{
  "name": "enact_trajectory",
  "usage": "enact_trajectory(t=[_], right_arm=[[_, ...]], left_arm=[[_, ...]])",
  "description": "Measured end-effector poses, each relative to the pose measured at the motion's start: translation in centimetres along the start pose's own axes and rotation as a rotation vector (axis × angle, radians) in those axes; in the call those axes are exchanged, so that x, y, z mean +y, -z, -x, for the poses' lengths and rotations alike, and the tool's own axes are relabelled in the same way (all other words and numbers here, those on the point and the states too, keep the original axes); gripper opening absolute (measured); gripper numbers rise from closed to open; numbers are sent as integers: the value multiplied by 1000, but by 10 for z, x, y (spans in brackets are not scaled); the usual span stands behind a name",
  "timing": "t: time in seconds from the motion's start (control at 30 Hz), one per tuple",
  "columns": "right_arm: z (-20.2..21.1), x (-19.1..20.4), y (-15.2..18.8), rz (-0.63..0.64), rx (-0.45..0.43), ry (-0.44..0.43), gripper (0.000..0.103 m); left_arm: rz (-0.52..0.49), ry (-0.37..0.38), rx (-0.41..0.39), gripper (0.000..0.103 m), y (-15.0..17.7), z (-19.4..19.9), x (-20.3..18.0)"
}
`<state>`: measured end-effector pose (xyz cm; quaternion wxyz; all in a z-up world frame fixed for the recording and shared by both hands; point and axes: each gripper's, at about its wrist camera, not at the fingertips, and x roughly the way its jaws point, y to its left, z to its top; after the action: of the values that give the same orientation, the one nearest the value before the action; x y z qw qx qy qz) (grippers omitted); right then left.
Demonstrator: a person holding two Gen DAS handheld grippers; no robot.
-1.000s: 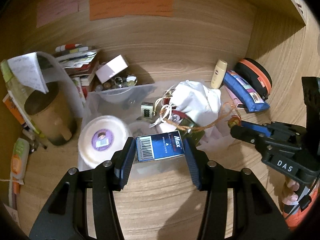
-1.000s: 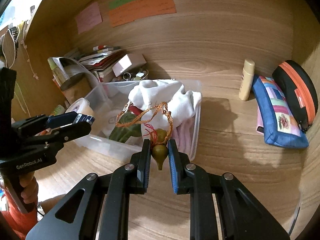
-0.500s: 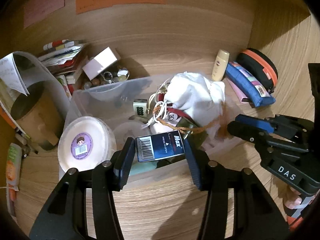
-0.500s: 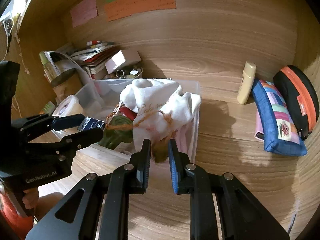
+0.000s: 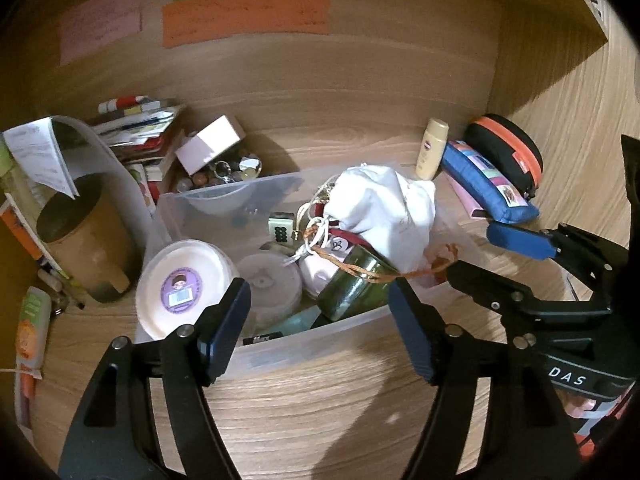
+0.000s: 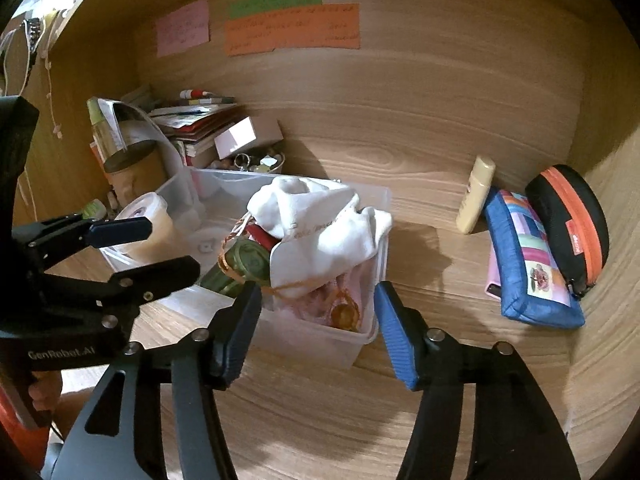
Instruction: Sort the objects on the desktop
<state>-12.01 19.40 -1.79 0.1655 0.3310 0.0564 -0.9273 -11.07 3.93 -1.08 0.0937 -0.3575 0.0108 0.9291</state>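
Both tools over clear bin, lower centre of frame. Left tool opening, nothing between pads. Right tool opening, empty too. Gourd charm lies in bin's near corner beside white cloth bag: bin collects loose worktop clutter.

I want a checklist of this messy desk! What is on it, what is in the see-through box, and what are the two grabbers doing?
Surface: wooden desk, bare in front.
Job's things: clear plastic bin holding a white cloth bag, green glass jar, round white tub.
Clutter: blue patchwork pouch, black case with orange zip, cream bottle, book pile, brown cup.
Grippers: left gripper and right gripper opening, nothing between the jaws.
Cables: nothing seen.
Surroundings: coloured paper notes on the wooden back wall.
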Motion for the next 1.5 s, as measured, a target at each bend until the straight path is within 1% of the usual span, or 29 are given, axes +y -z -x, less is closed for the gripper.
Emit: enact_trajectory(t=[0.2,0.23,0.3,0.33,0.4,0.47,0.53,0.6,0.63,0.67,0.73,0.97,1.2,1.5], right_arm=[[10,0,1,-3,-1,0,55],[11,0,2,-4,-1,0,57],[15,0,3,-7,-5,1,63],[18,0,4,-8,-9,1,68],[24,0,5,-9,-20,6,69],[28,1,6,-8,-24,8,69],[33,1,8,-9,-28,11,70],[37,1,8,-8,-31,11,72],[39,3,9,-8,-34,11,75],[40,3,10,-8,-36,11,79],[45,5,12,-9,-46,11,81],[56,12,20,-1,-44,4,83],[64,17,30,-14,-40,-9,84],[61,21,37,-19,-19,-29,85]], left_arm=[[8,-5,-7,73,3,8,3],[9,-7,-8,74,4,10,3],[10,-11,-13,75,6,14,3],[11,-11,-16,77,7,17,3],[12,-16,-31,81,8,24,4],[12,-37,-48,87,10,30,5],[10,-66,-61,87,12,36,7],[19,-78,-64,88,14,41,9],[23,-83,-64,90,14,42,11],[26,-91,-66,94,16,44,12],[33,-108,-73,96,19,49,14],[47,-146,-73,97,31,57,20],[51,-161,-84,97,41,63,21],[58,-168,-68,97,49,61,19]])
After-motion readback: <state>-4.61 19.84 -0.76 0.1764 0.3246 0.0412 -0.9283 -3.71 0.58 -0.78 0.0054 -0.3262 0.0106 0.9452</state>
